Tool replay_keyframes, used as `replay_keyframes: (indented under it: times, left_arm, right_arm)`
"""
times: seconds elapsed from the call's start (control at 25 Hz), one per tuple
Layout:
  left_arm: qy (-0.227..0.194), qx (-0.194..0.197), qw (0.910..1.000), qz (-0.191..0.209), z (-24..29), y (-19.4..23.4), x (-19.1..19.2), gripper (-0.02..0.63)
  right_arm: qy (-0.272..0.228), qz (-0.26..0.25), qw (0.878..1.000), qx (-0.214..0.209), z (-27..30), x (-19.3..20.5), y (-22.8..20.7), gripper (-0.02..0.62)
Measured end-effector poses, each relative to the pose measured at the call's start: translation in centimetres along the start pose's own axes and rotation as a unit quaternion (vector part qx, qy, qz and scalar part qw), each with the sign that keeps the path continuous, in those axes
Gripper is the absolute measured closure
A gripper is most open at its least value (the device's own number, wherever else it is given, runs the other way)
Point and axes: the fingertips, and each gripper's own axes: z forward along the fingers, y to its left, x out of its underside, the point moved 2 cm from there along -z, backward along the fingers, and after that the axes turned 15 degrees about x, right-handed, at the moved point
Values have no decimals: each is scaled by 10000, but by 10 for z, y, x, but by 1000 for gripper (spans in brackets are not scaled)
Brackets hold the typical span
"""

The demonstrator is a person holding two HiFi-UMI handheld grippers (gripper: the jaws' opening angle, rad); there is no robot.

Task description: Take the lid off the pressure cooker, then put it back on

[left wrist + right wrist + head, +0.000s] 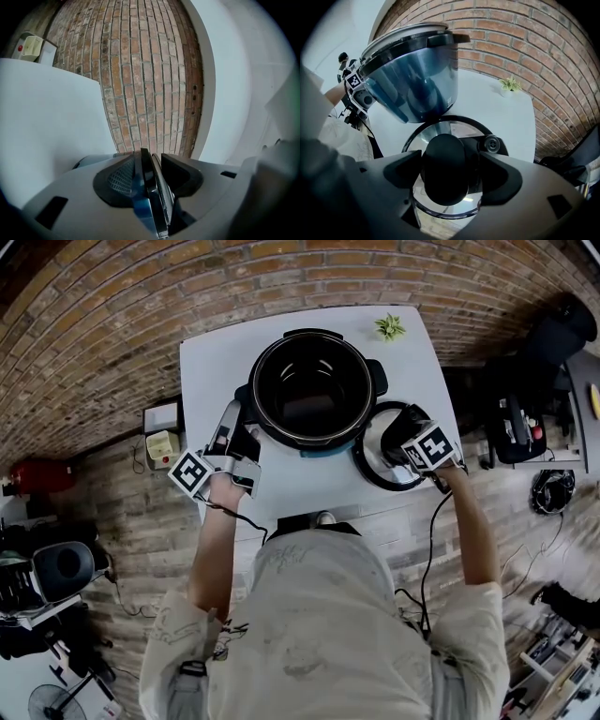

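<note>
Got lid (pixel 377 454) off, parked on counter (pixel 225 371) just right of pressure cooker (pixel 312 335).
Got right tool (pixel 451 169) spread around knob (pixel 440 150), left tool (pixel 150 159) spread astride cooker's side handle (pixel 149 197); gotta put it back.

You find nothing readable here: the marker cube (pixel 190 473) on your left gripper (pixel 236 427) and the one on your right gripper (pixel 403 448) carry only black-and-white square patterns, and the small white sticker (pixel 457 129) on the lid (pixel 423 137) is too blurred to read.

small green plant (pixel 390 327) at white table (pixel 216 362) far corner; brick wall (pixel 94 315) behind.
</note>
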Motion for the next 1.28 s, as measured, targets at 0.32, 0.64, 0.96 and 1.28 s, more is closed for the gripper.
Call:
replay_keyframes:
  times: [0.32, 0.64, 0.96, 1.28]
  left_arm:
    - [-277, -143, 9995, 69, -22, -1, -16, 407]
    - [-363, -182, 9992, 31, -30, 1, -18, 402]
    - [-323, -94, 9994, -21, -24, -2, -15, 396]
    - [-63, -25, 10000, -9, -9, -1, -5, 391]
  right_arm:
    - [-573, 257, 9980, -78, -25, -8, 4, 202]
    - [-605, 175, 9980, -76, -28, -7, 7, 202]
    - [-539, 138, 9984, -96, -26, -6, 6, 202]
    - [-349, 24, 9994, -10, -19, -1, 3, 202]
